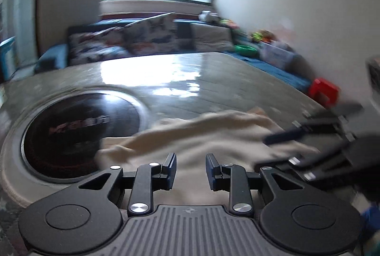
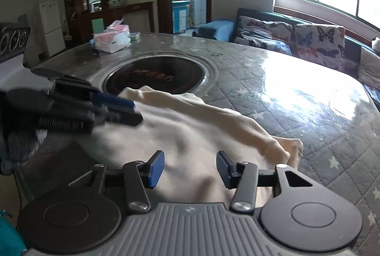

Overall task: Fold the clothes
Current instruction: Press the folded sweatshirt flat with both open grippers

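A cream garment (image 1: 204,137) lies rumpled on the round table, one end over the edge of the black cooktop disc. In the right wrist view the same cream garment (image 2: 190,128) spreads from the disc toward me. My left gripper (image 1: 191,169) hovers just above the near part of the cloth, open, nothing between its fingers. My right gripper (image 2: 190,169) is open too, over the cloth's near edge. Each gripper shows blurred in the other's view: the right gripper (image 1: 282,149) at the cloth's right end, the left gripper (image 2: 136,111) at its left end.
The table (image 2: 296,94) has a quilted grey cover under glossy plastic and a black inset cooktop (image 2: 156,75). A tissue pack (image 2: 111,39) sits at its far side. A sofa with butterfly cushions (image 2: 308,40) stands under the window. A red object (image 1: 324,91) lies beyond the table's right edge.
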`<state>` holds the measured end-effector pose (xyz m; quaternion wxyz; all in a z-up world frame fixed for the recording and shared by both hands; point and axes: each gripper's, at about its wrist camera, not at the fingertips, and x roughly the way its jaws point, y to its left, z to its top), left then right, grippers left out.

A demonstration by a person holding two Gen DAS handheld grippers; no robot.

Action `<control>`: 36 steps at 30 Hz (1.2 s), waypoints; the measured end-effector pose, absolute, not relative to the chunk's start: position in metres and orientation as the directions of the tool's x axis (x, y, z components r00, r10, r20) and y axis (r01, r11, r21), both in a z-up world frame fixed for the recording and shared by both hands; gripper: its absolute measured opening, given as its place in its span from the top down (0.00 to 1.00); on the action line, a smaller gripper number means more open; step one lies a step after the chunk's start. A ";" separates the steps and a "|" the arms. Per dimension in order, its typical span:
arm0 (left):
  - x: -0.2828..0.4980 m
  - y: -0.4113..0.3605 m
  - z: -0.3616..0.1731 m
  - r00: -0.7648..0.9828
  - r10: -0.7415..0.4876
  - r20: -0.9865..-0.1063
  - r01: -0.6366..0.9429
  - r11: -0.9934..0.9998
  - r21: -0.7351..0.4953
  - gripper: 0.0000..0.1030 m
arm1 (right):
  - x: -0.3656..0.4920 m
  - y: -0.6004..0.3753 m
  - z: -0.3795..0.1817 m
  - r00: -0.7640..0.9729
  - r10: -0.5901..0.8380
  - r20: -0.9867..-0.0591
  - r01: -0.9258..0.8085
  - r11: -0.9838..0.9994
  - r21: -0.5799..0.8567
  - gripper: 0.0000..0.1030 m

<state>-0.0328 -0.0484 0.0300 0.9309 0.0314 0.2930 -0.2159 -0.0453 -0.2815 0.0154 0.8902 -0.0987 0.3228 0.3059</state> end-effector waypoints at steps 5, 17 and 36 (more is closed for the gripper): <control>-0.052 -0.065 0.018 0.728 -0.394 -0.562 0.477 0.879 0.002 0.71 | -0.058 -0.276 0.012 0.602 0.483 -0.635 -0.641 0.768 -0.023 0.49; -0.055 -0.068 0.008 0.730 -0.391 -0.561 0.484 0.875 0.021 0.70 | -0.072 -0.287 0.002 0.619 0.439 -0.651 -0.620 0.782 -0.062 0.47; -0.053 -0.063 0.006 0.728 -0.394 -0.561 0.475 0.880 -0.003 0.66 | -0.054 -0.321 0.012 0.600 0.452 -0.660 -0.543 0.836 0.079 0.47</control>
